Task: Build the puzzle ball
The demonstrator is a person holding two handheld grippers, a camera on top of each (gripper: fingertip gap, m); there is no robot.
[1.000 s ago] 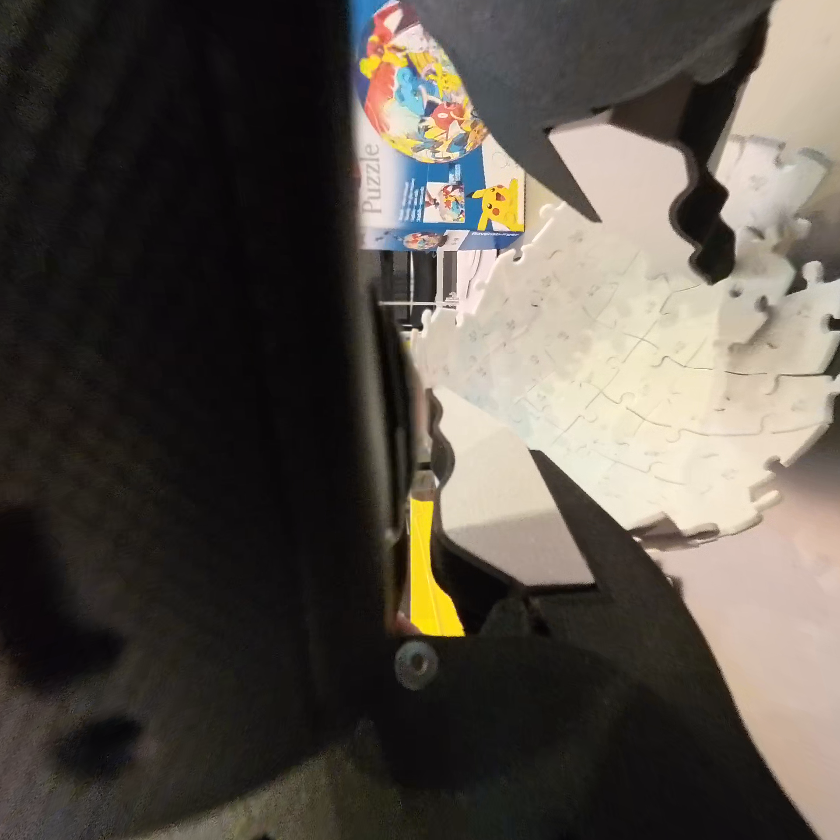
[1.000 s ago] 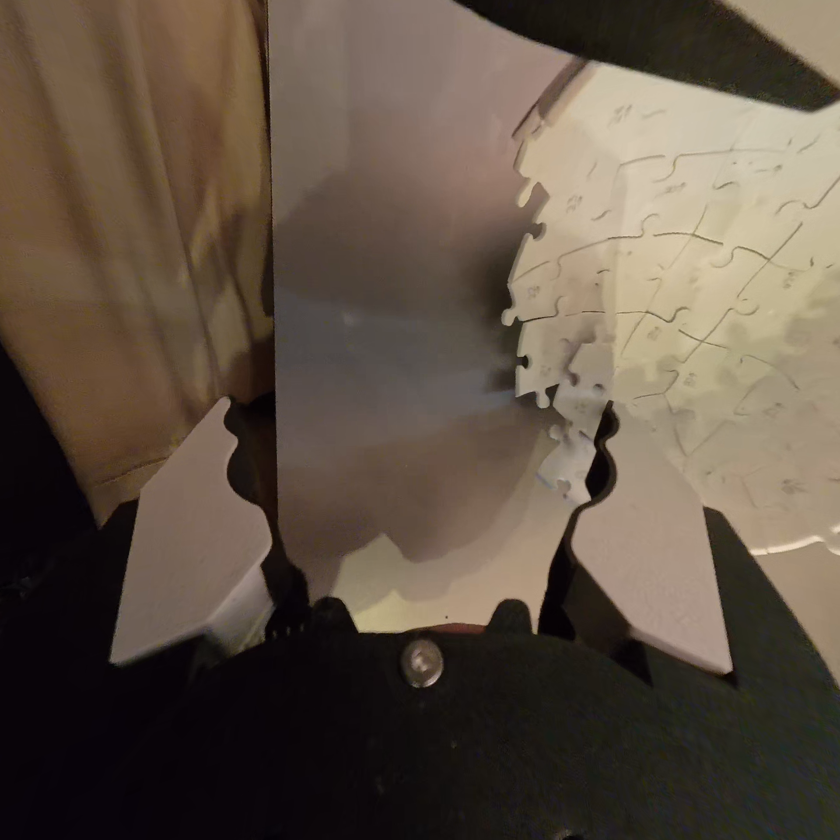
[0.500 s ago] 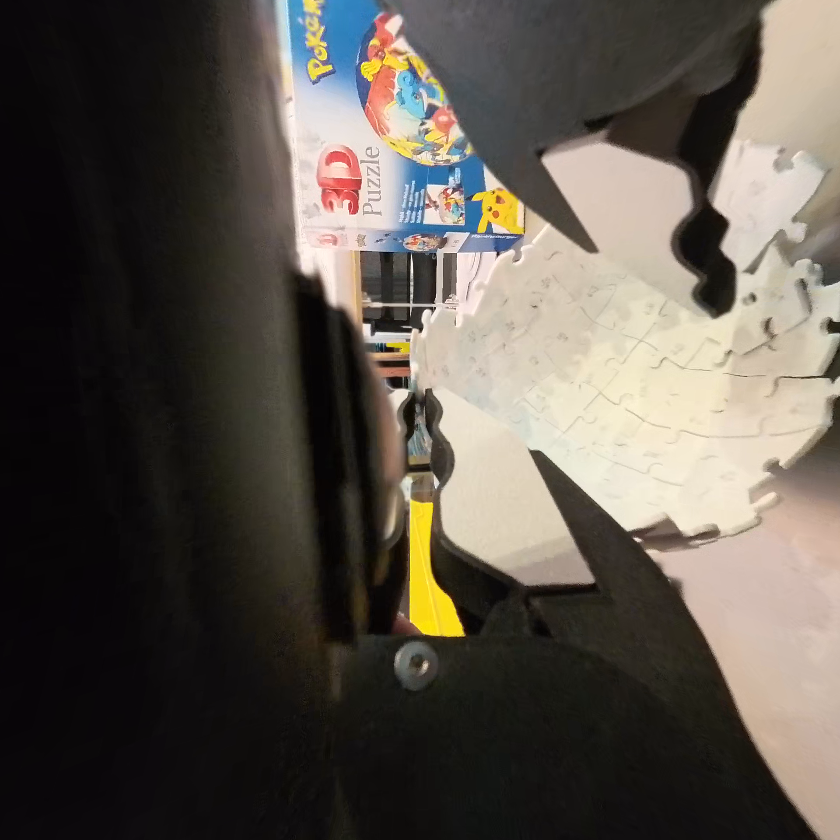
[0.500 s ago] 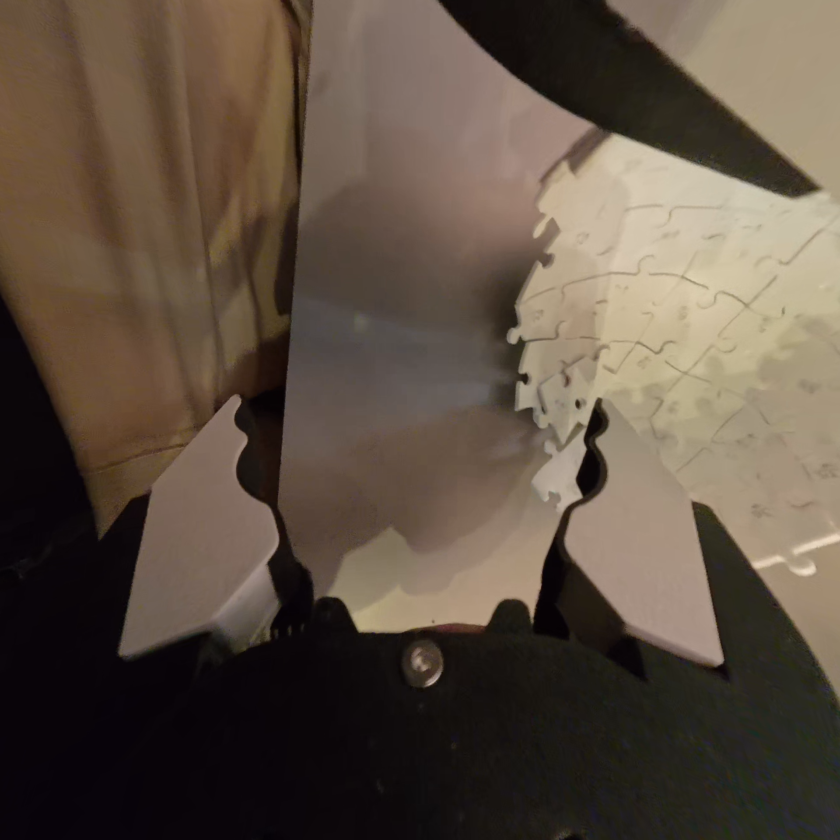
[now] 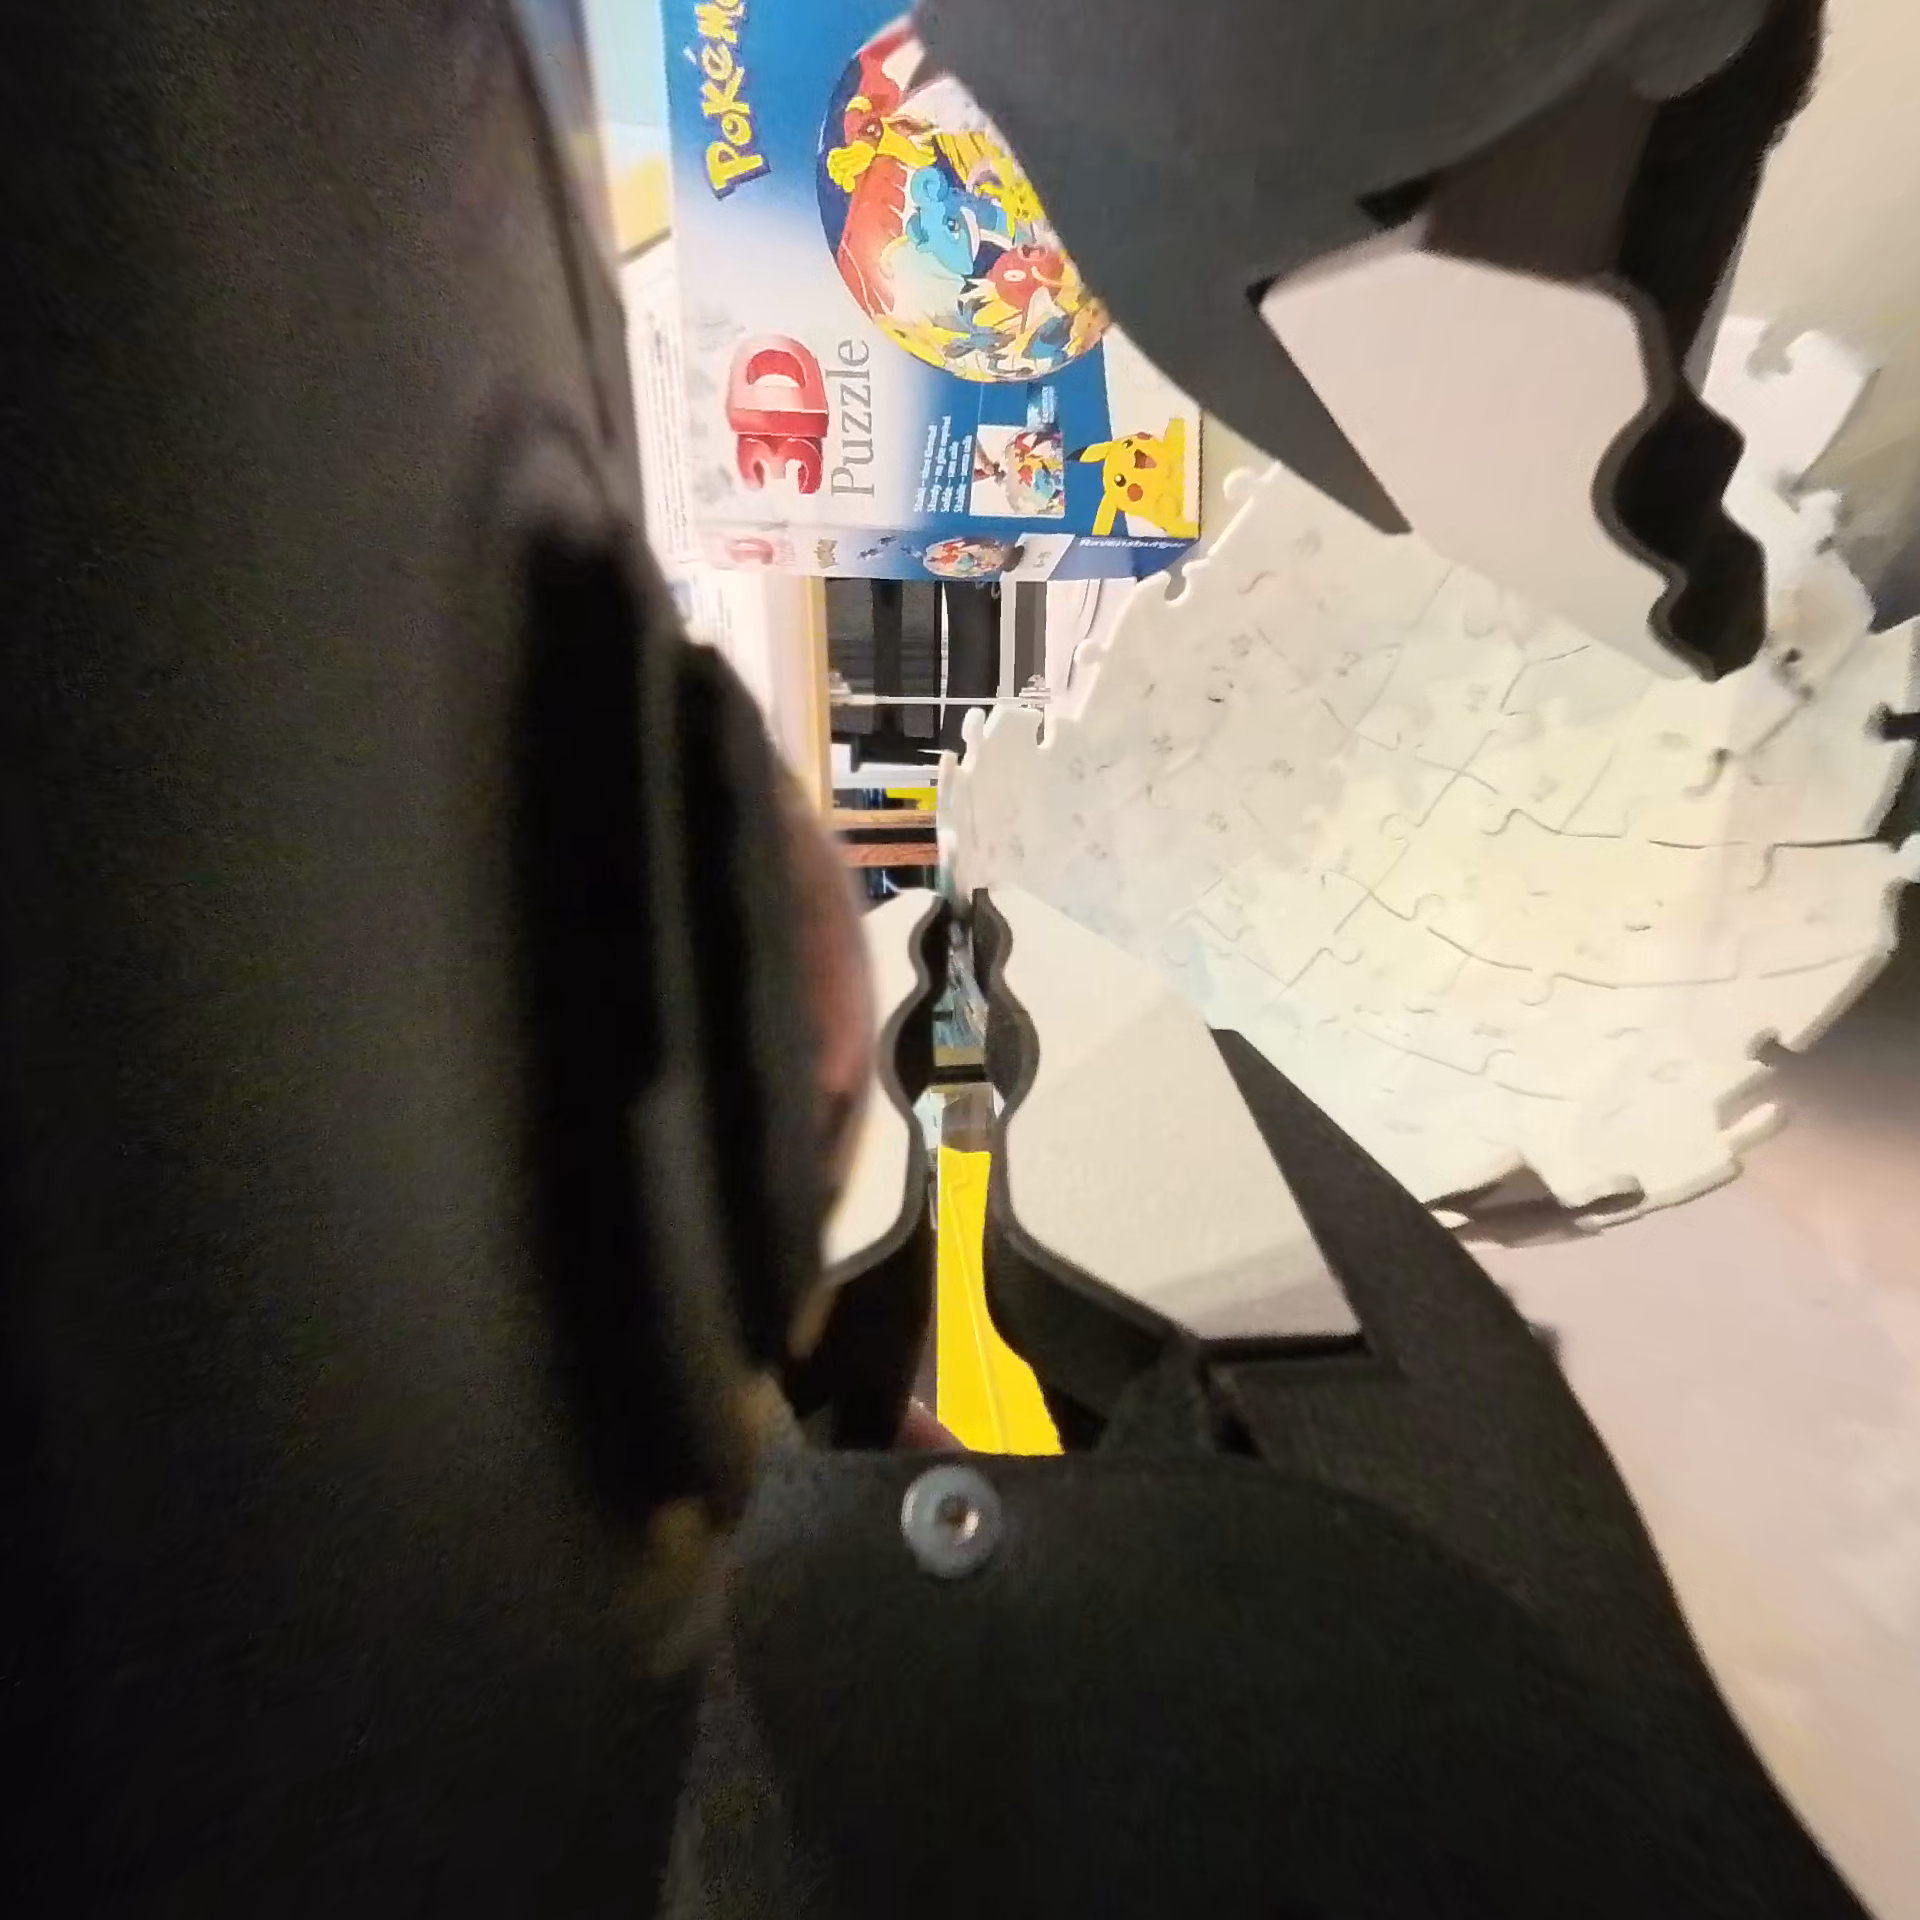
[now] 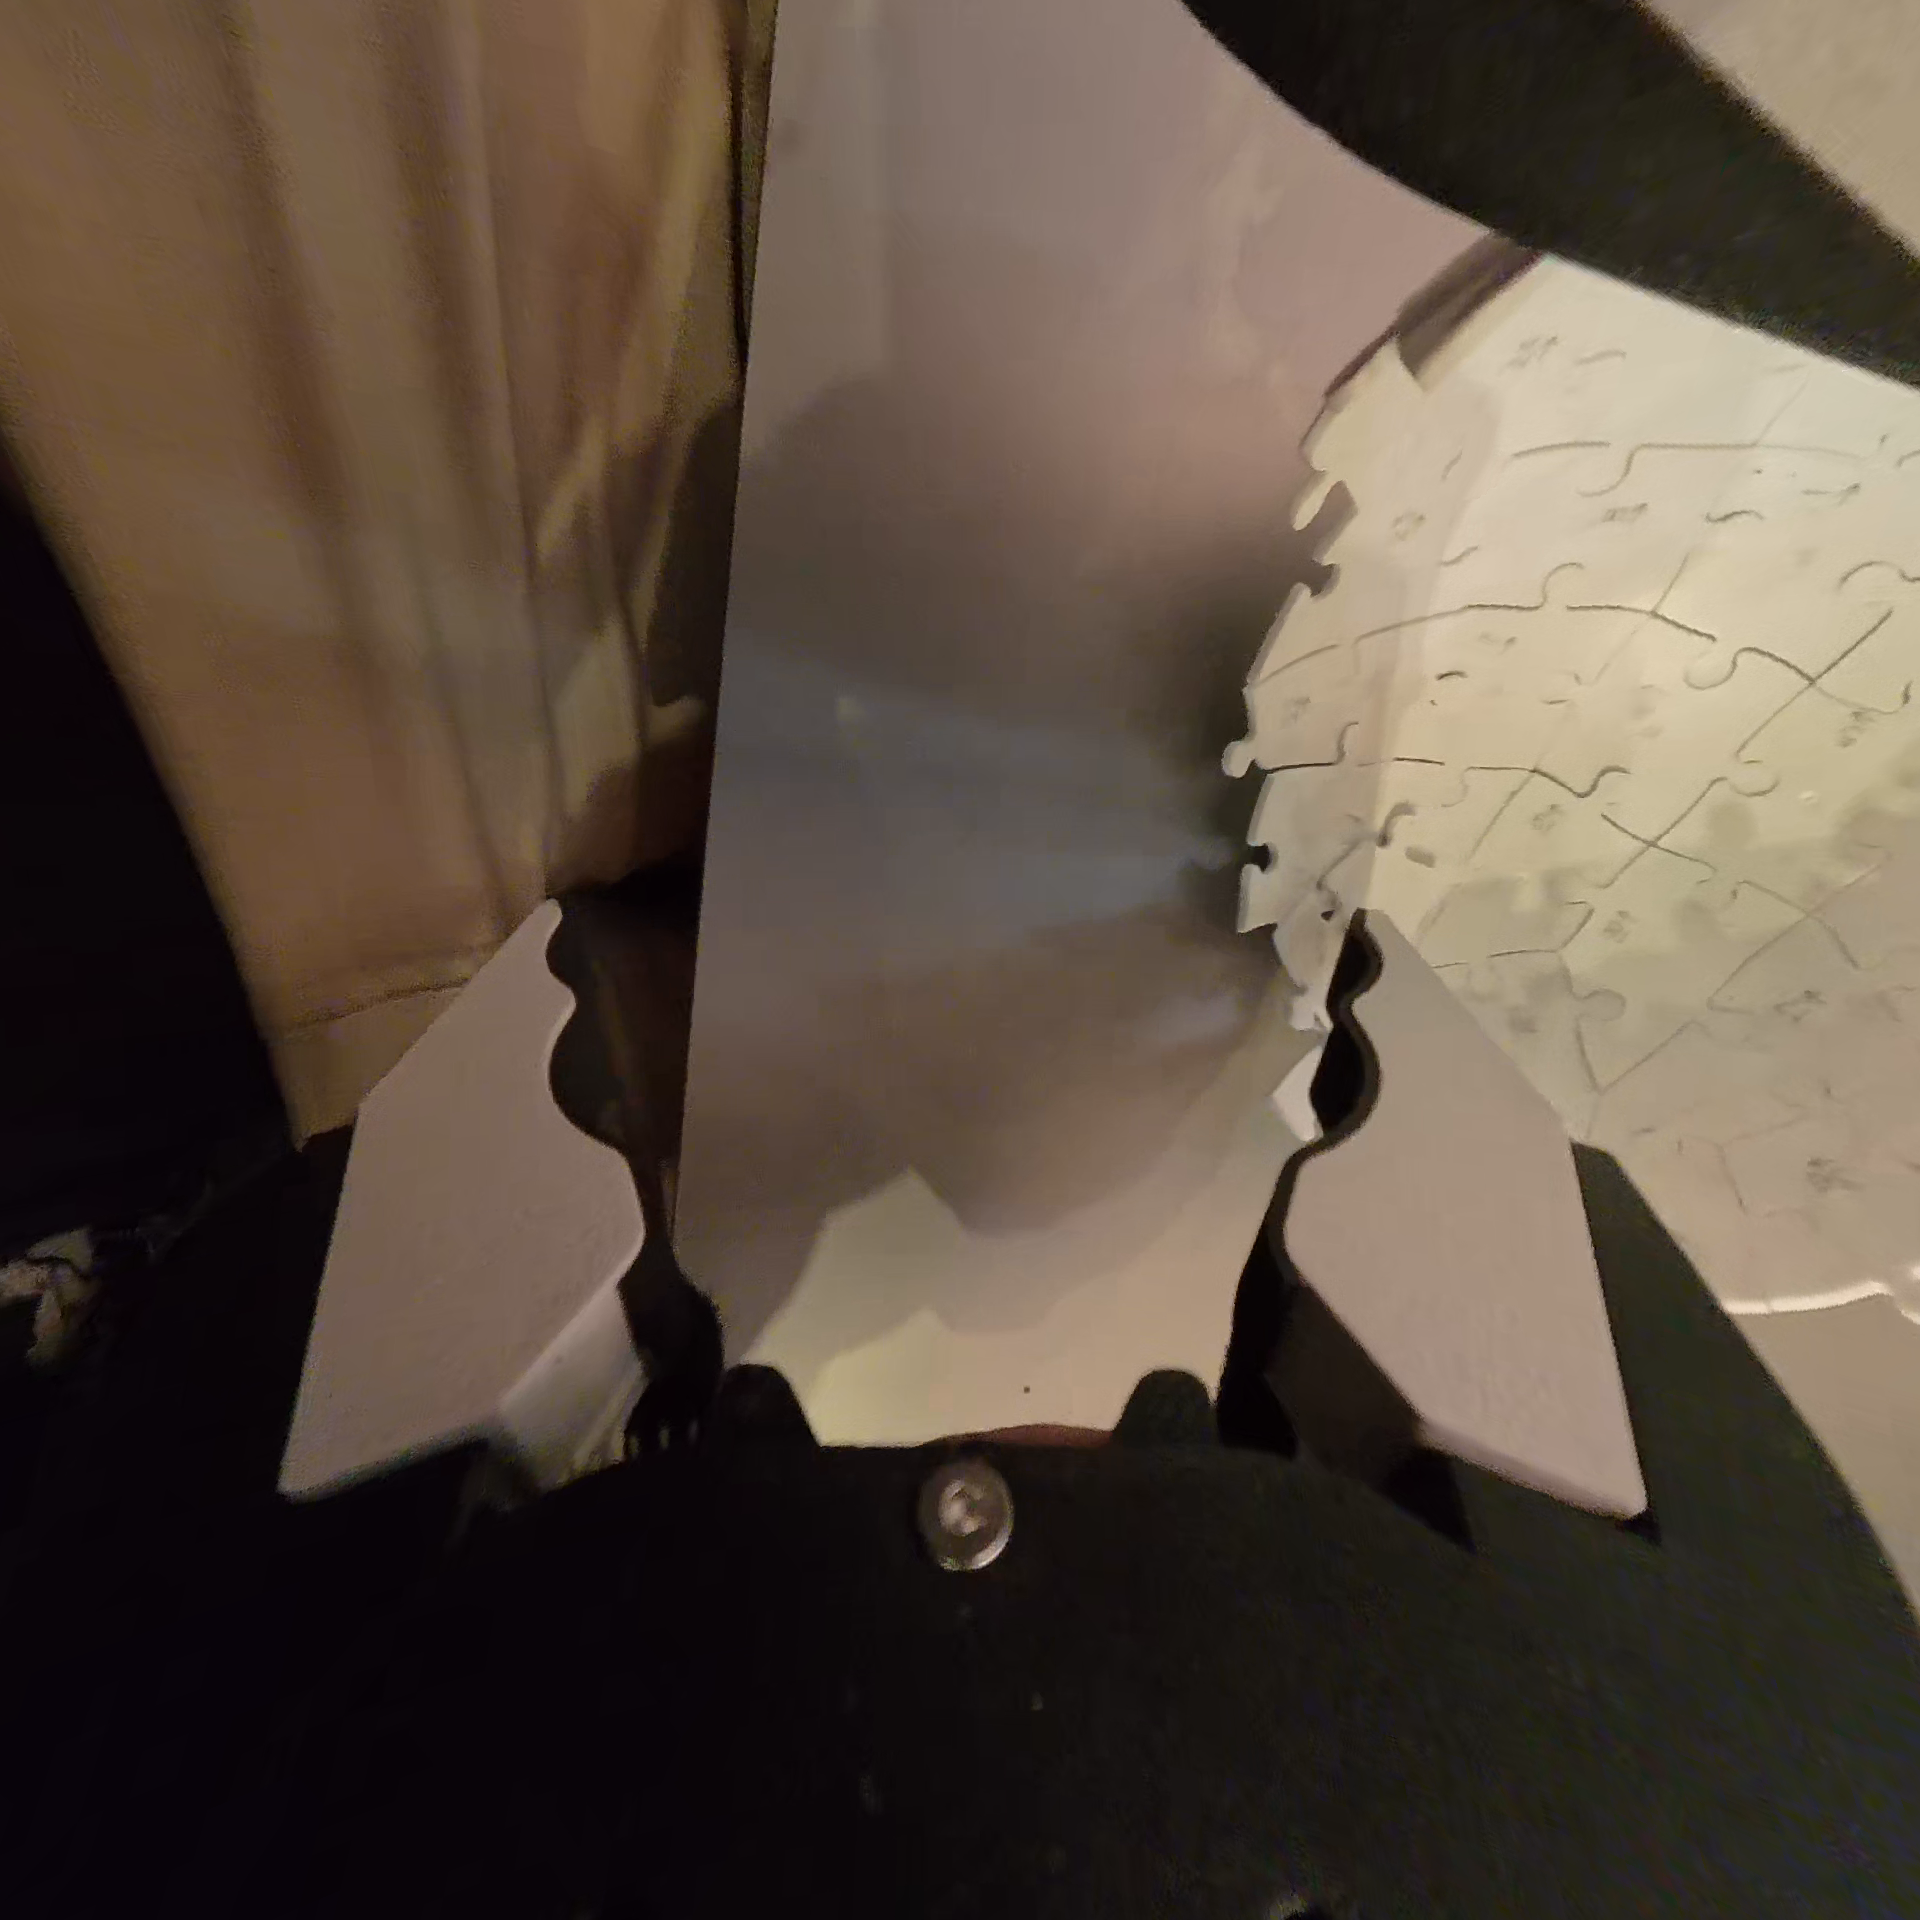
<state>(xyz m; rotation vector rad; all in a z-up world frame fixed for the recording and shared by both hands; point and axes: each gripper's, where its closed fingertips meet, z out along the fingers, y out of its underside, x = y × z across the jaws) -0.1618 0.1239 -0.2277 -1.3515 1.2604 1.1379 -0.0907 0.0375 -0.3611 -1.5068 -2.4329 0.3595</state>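
The part-built puzzle ball, a curved pale shell of interlocked plastic pieces seen from its concave inner face [image 5: 1455, 862], lies on a pale grey tabletop [image 6: 966, 520] with its toothed rim free along most of its edge. The left gripper [image 5: 961, 935] has its jaws drawn nearly together on the shell's near rim, where a thin edge sits between the tips. The right gripper [image 6: 961, 935] stands wide, nothing between its white fingers [image 6: 1455, 1195]; its right finger touches or sits just beside the rim, where one piece looks partly unseated. Judgement: the shell is light, stiff but springy, and liable to split along its seams if squeezed or twisted. Hold it at the rim, across a seated piece, with modest pressure. A blue printed puzzle box [image 5: 935, 312] stands behind.
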